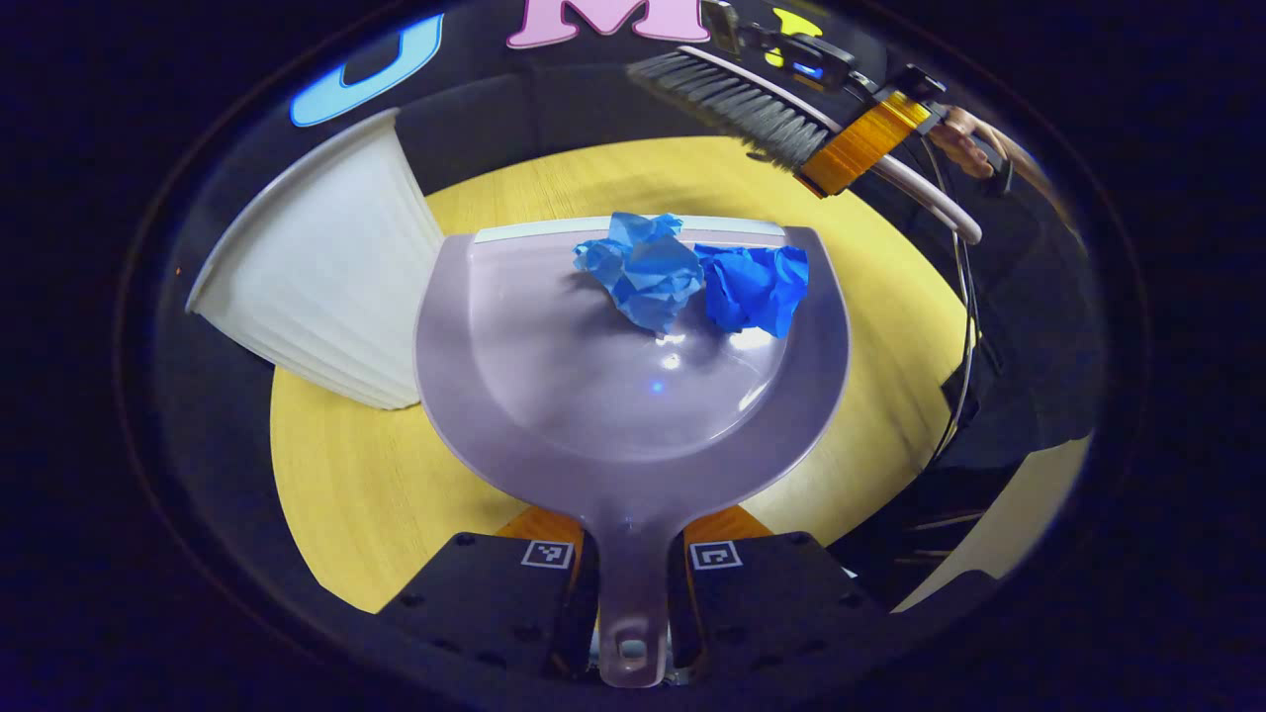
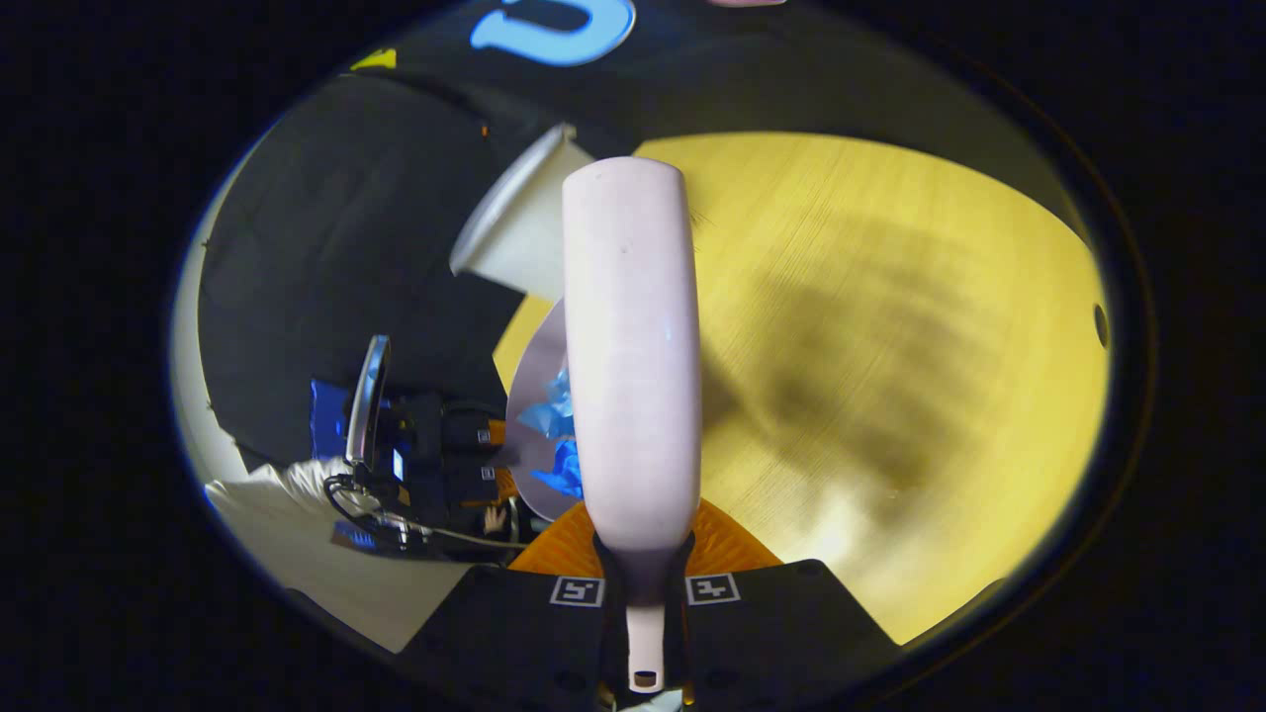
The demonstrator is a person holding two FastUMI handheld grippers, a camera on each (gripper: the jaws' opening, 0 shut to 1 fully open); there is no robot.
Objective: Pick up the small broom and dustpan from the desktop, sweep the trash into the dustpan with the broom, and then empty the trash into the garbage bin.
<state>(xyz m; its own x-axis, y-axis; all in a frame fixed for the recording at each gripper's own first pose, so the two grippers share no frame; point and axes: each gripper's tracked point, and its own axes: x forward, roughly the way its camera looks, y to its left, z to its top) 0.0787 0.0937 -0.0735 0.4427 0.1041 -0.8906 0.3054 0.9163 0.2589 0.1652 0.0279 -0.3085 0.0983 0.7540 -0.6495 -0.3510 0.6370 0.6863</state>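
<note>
In the left gripper view my left gripper (image 1: 633, 574) is shut on the handle of the grey dustpan (image 1: 593, 396), held above the yellow round table (image 1: 356, 485). Two crumpled blue paper wads (image 1: 648, 272) (image 1: 757, 287) lie in the pan near its front lip. The white garbage bin (image 1: 316, 287) stands at the table's left edge, close to the pan. Farther off at the upper right, the broom's dark bristles (image 1: 742, 109) hang in the air. In the right gripper view my right gripper (image 2: 643, 593) is shut on the broom (image 2: 633, 346), whose white back rises straight ahead. The dustpan (image 2: 534, 386) with blue paper (image 2: 559, 465) and the bin (image 2: 514, 227) lie to its left.
A hand (image 1: 964, 143) holds the other gripper at the upper right in the left gripper view. A cable (image 1: 964, 326) hangs down beside the table's right edge. Bare yellow tabletop (image 2: 890, 346) spreads to the right in the right gripper view, with a soft shadow on it.
</note>
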